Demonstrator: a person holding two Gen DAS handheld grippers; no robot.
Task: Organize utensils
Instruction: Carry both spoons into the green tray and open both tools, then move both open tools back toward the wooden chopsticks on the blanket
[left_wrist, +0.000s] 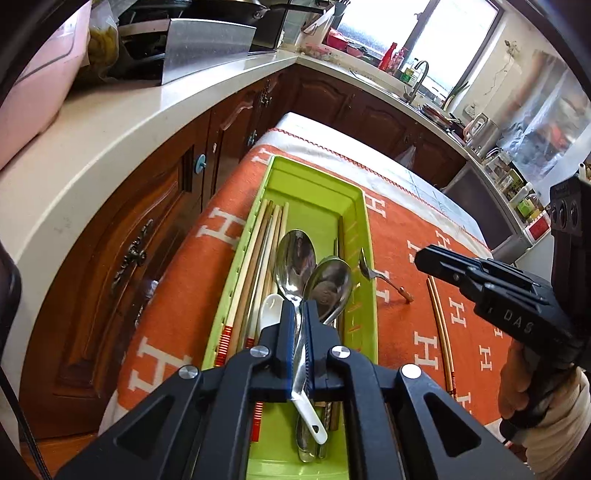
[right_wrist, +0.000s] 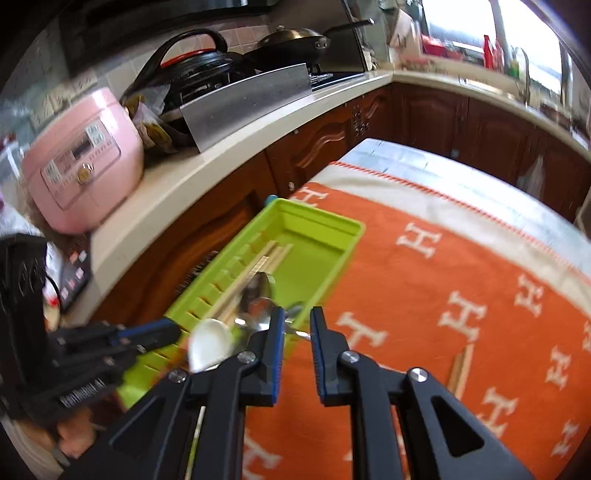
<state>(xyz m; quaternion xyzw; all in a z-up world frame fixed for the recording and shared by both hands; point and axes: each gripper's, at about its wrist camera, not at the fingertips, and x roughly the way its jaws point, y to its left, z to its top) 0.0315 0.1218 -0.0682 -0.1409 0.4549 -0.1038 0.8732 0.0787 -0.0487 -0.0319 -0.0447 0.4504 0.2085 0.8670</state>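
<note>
left gripper (left_wrist: 302, 314) clamps white spoon (left_wrist: 308, 406) over green tray (left_wrist: 354, 206); right gripper (right_wrist: 297, 325) agape

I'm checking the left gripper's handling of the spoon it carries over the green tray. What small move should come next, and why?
Probably lower a little and open the jaws. The left gripper is shut on the steel spoon, whose bowl already hangs over the green tray beside the other spoon and the chopsticks, so releasing should leave it inside.

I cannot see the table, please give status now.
Left gripper shut on metal spoon over green tray. Right gripper open, empty. Small spoon, chopsticks outside tray.
</note>
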